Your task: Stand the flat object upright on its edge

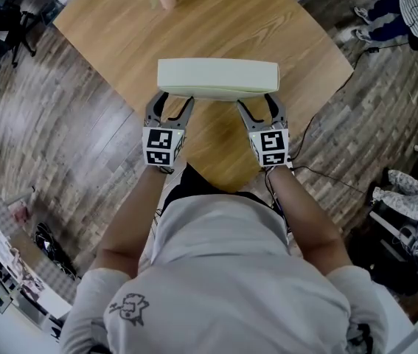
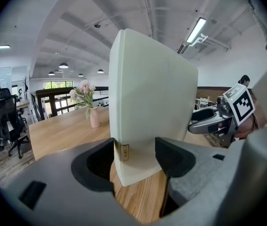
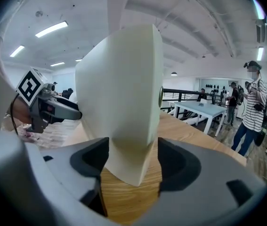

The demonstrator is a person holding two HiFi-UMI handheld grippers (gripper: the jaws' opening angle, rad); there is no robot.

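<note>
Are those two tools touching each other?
Apart. The head view shows the left tool and right tool at opposite ends of the slab, with bare table between them.

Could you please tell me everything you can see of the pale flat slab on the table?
The slab is pale cream-green, smooth and matte, with rounded corners and a thick edge; it could be foam or plastic. It stands upright on one edge on the wooden table. A small tan tag sits on its narrow side near a lower corner. The left gripper clamps one end. The right gripper straddles the other end, and whether its pads press on the slab is unclear.
</note>
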